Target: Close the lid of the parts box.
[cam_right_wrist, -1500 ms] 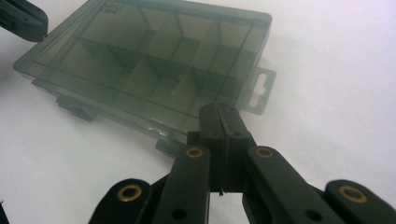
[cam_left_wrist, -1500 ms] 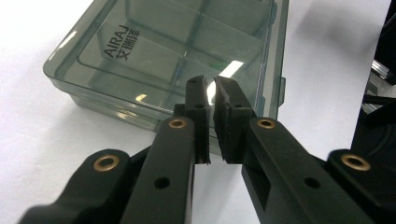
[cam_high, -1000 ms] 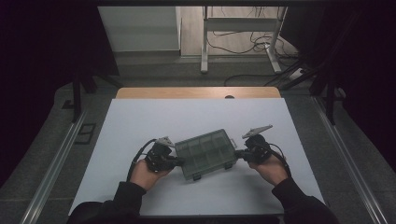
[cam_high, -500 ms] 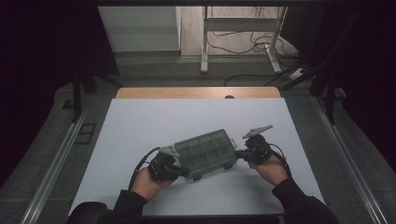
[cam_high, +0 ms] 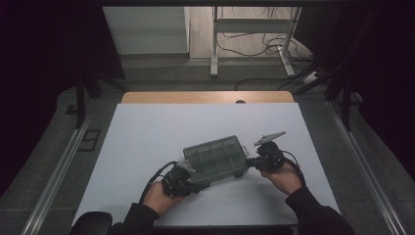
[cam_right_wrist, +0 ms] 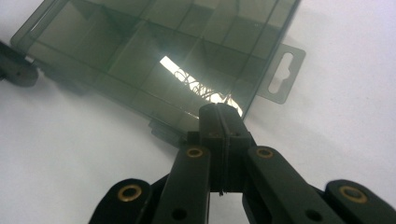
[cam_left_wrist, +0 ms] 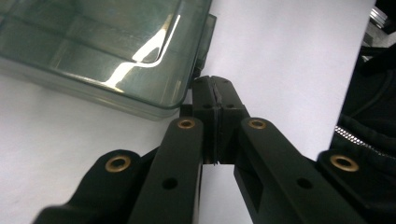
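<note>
No readable text here: the clear compartment box carries no label, brand or number, and the white surface bears no print or sign either.

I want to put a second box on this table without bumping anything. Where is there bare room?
Free: the whole far half of the white table, between the wooden back edge and the box; also the near-left strip beside the left gripper. Crowded: the near middle, where both shut grippers flank the box, the right gripper at its right end.
</note>
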Demonstrator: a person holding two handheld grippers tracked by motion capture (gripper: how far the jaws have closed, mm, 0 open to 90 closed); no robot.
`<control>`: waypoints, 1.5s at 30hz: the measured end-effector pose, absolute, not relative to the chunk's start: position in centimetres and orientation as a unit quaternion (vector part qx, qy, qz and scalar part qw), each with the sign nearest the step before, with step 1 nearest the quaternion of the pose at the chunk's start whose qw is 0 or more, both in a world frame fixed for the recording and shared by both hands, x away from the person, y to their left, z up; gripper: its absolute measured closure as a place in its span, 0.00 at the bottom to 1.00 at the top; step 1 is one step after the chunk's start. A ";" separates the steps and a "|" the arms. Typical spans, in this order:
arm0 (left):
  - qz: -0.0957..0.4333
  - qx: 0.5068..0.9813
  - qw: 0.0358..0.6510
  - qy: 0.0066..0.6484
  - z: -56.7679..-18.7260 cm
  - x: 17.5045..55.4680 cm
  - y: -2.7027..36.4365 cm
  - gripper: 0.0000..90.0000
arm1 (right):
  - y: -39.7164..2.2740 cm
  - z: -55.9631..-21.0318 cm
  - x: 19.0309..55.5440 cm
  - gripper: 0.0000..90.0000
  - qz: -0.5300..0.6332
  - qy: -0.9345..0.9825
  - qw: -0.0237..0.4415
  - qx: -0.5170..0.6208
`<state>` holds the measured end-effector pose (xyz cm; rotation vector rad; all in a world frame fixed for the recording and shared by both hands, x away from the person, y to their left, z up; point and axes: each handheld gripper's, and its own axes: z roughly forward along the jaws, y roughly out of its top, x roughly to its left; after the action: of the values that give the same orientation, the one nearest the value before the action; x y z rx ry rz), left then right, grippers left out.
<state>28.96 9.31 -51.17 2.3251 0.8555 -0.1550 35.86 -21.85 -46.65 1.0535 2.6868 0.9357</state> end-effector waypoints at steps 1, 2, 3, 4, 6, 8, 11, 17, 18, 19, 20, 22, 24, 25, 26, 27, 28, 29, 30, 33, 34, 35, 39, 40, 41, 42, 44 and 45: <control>-0.059 0.884 0.325 0.331 -51.2 29.0 9.4 1.00 | -21.8 -46.7 35.8 0.99 0.308 0.885 0.052 0.345; -0.058 0.884 0.325 0.333 -51.2 29.1 9.5 1.00 | -21.8 -46.6 35.8 0.99 0.308 0.885 0.052 0.345; -0.056 0.884 0.323 0.332 -51.2 29.3 9.6 1.00 | -21.8 -46.7 35.8 0.99 0.308 0.885 0.051 0.344; -0.055 0.883 0.324 0.335 -51.2 29.3 9.6 1.00 | -21.8 -46.7 35.8 0.99 0.309 0.885 0.049 0.344; -0.050 0.883 0.323 0.338 -51.1 29.5 9.7 1.00 | -21.7 -46.7 35.8 0.99 0.309 0.886 0.047 0.343; -0.045 0.883 0.320 0.339 -51.1 29.7 9.8 1.00 | -21.6 -46.7 35.8 0.99 0.309 0.886 0.046 0.343; -0.039 0.883 0.316 0.344 -51.2 30.1 9.9 1.00 | -21.6 -46.7 35.7 0.99 0.310 0.887 0.044 0.341; -0.028 0.883 0.313 0.349 -51.1 30.5 10.2 1.00 | -21.5 -46.7 35.7 0.99 0.308 0.888 0.042 0.338; -0.027 0.882 0.313 0.351 -51.1 30.6 10.3 1.00 | -21.5 -46.7 35.7 0.99 0.308 0.888 0.042 0.337; -0.026 0.883 0.311 0.350 -51.1 30.7 10.4 1.00 | -21.4 -46.7 35.7 0.99 0.308 0.888 0.042 0.337; -0.025 0.882 0.312 0.353 -51.1 30.8 10.5 1.00 | -21.4 -46.7 35.7 0.99 0.308 0.889 0.042 0.337; -0.023 0.880 0.312 0.356 -51.0 31.0 10.6 1.00 | -21.4 -46.7 35.7 0.99 0.309 0.888 0.042 0.337; -0.022 0.879 0.313 0.358 -51.0 31.1 10.7 1.00 | -21.4 -46.7 35.7 0.99 0.309 0.888 0.041 0.339; -0.022 0.879 0.314 0.359 -51.0 31.2 10.8 1.00 | -21.4 -46.7 35.7 0.99 0.309 0.887 0.040 0.341; -0.022 0.880 0.312 0.356 -50.9 31.2 10.9 1.00 | -21.4 -46.7 35.7 0.99 0.311 0.887 0.041 0.341; -0.023 0.879 0.314 0.358 -50.9 31.2 10.9 1.00 | -21.4 -46.7 35.7 0.99 0.310 0.887 0.040 0.341; -0.023 0.879 0.314 0.358 -50.9 31.2 10.9 1.00 | -21.4 -46.7 35.7 0.99 0.310 0.886 0.039 0.341; -0.023 0.879 0.314 0.358 -50.9 31.2 10.9 1.00 | -21.4 -46.7 35.8 0.99 0.310 0.886 0.039 0.342; -0.023 0.879 0.314 0.358 -50.9 31.2 10.9 1.00 | -21.4 -46.7 35.8 0.99 0.310 0.886 0.039 0.342; -0.024 0.879 0.314 0.359 -50.8 31.1 10.8 0.99 | -21.4 -46.7 35.7 0.99 0.310 0.886 0.040 0.342; -0.025 0.879 0.315 0.358 -50.8 31.1 10.8 0.99 | -21.4 -46.7 35.8 0.99 0.310 0.885 0.038 0.344; -0.025 0.879 0.316 0.357 -50.7 31.0 10.8 0.98 | -21.4 -46.7 35.8 0.99 0.309 0.885 0.037 0.346; -0.027 0.876 0.323 0.357 -50.4 30.9 11.0 0.97 | -21.4 -46.7 35.8 0.97 0.311 0.884 0.034 0.346; -0.029 0.876 0.326 0.356 -50.3 30.8 11.1 0.96 | -21.4 -46.7 35.8 0.96 0.312 0.885 0.034 0.345; -0.032 0.875 0.329 0.354 -50.3 30.8 11.1 0.95 | -21.4 -46.7 35.7 0.95 0.312 0.885 0.033 0.345; -0.033 0.875 0.331 0.352 -50.2 30.8 11.2 0.95 | -21.4 -46.6 35.7 0.94 0.311 0.885 0.032 0.346; -0.034 0.874 0.335 0.350 -50.1 30.7 11.2 0.92 | -21.3 -46.5 35.7 0.93 0.307 0.885 0.028 0.348; -0.033 0.875 0.334 0.349 -50.0 30.7 11.2 0.91 | -21.2 -46.5 35.6 0.92 0.307 0.885 0.027 0.348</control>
<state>30.69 11.24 -50.03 2.2829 0.9117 -0.0873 35.59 -21.19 -46.48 1.0749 2.7355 0.9481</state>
